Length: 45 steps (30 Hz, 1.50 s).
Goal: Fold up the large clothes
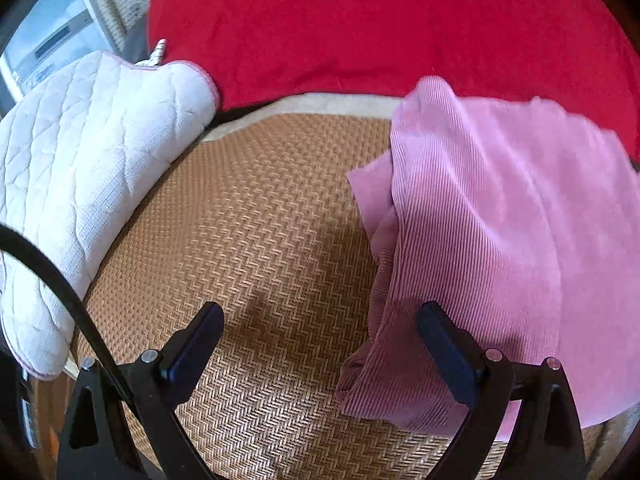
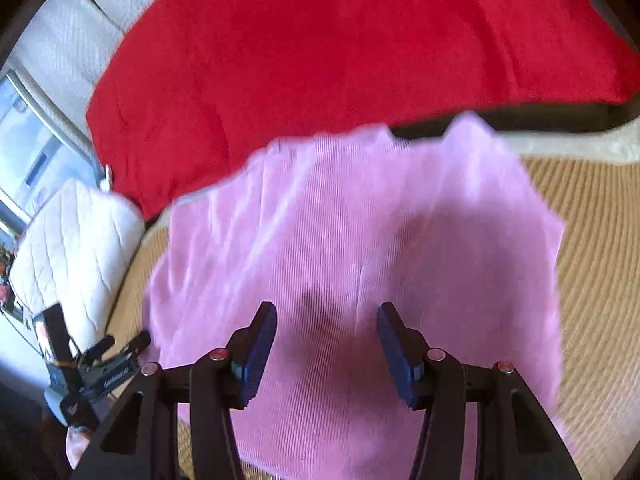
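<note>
A pink ribbed garment (image 1: 500,240) lies spread on a woven straw mat (image 1: 260,220). Its left edge is bunched into a fold. My left gripper (image 1: 322,320) hangs open above the mat, and its right finger (image 1: 444,344) is over the garment's left edge. In the right wrist view the same pink garment (image 2: 340,240) fills the middle, somewhat blurred. My right gripper (image 2: 326,320) is open above the cloth, with nothing pinched between its blue pads. At the lower left of that view the other gripper (image 2: 100,364) shows small beside the garment's edge.
A red blanket (image 1: 380,32) lies beyond the mat. A white quilted pillow (image 1: 80,168) sits on the mat's left side. A black cable (image 1: 60,288) crosses in front of it. A window (image 2: 28,160) is at the far left. Bare mat (image 2: 600,260) shows to the right.
</note>
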{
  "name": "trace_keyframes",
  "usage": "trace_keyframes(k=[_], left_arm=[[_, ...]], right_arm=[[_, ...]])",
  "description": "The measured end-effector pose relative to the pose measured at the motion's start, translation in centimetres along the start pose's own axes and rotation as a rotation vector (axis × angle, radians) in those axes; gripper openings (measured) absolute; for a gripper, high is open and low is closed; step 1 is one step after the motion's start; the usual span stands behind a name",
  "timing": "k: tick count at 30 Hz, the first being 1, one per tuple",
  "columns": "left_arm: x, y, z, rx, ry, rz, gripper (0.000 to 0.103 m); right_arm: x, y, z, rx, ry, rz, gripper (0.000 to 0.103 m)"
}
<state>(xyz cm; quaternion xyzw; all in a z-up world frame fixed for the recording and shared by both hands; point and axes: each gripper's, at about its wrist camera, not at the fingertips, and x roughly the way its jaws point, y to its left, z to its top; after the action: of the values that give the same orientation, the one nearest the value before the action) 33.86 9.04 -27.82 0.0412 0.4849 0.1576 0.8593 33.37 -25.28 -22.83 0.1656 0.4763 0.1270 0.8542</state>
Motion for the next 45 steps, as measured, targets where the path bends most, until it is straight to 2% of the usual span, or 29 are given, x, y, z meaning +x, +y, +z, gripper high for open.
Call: trace_keyframes(k=[2, 5, 8, 11, 13, 14, 16, 18, 21, 26, 31, 36, 40, 45], left_arm=[[-0.6, 0.0, 0.2, 0.004, -0.023, 0.012, 0.099], [-1.8, 0.0, 0.5, 0.005, -0.068, 0.011, 0.099], [-2.9, -0.3, 0.5, 0.020, -0.100, 0.024, 0.099], [-3.2, -0.3, 0.5, 0.027, -0.112, 0.034, 0.099], [-2.5, -0.5, 0.3, 0.051, -0.098, 0.065, 0.099], [-1.7, -0.8, 0.0, 0.074, -0.067, 0.087, 0.099], [-0.6, -0.7, -0.2, 0.074, -0.031, 0.070, 0.099], [-0.9, -0.2, -0.3, 0.057, -0.042, 0.048, 0.099], [-2.1, 0.7, -0.6, 0.034, -0.069, 0.045, 0.099], [-3.6, 3.4, -2.7, -0.080, -0.062, -0.012, 0.099], [-5.1, 5.3, -5.9, -0.186, -0.064, -0.148, 0.099], [-4.8, 5.2, -7.0, -0.264, -0.043, -0.397, 0.099], [-4.1, 3.7, -7.1, -0.308, -0.010, -0.504, 0.099], [-3.1, 2.4, -6.0, -0.324, -0.017, -0.560, 0.099]], right_arm=[[1.9, 0.3, -0.7, -0.022, 0.049, -0.035, 0.057], [1.6, 1.4, -1.0, -0.069, 0.028, -0.069, 0.057], [0.8, 1.8, -0.7, -0.058, -0.008, 0.005, 0.057], [0.3, 3.0, -0.7, -0.103, -0.036, 0.021, 0.057], [0.9, 3.9, -0.9, -0.124, -0.008, 0.036, 0.057], [1.7, 4.2, -1.1, -0.132, 0.022, 0.029, 0.057], [2.9, 4.4, -1.6, -0.145, 0.059, -0.008, 0.058], [2.8, 4.5, -1.6, -0.145, 0.048, -0.005, 0.058], [1.7, 4.5, -1.6, -0.114, 0.024, 0.039, 0.058], [-0.1, 5.9, -2.7, -0.139, -0.002, 0.089, 0.058], [-0.8, 7.6, -3.6, -0.158, -0.008, 0.132, 0.058], [-0.5, 8.7, -4.4, -0.168, -0.007, 0.148, 0.058], [0.1, 8.1, -3.9, -0.145, -0.023, 0.151, 0.058], [2.0, 7.2, -3.8, -0.142, 0.012, 0.095, 0.055]])
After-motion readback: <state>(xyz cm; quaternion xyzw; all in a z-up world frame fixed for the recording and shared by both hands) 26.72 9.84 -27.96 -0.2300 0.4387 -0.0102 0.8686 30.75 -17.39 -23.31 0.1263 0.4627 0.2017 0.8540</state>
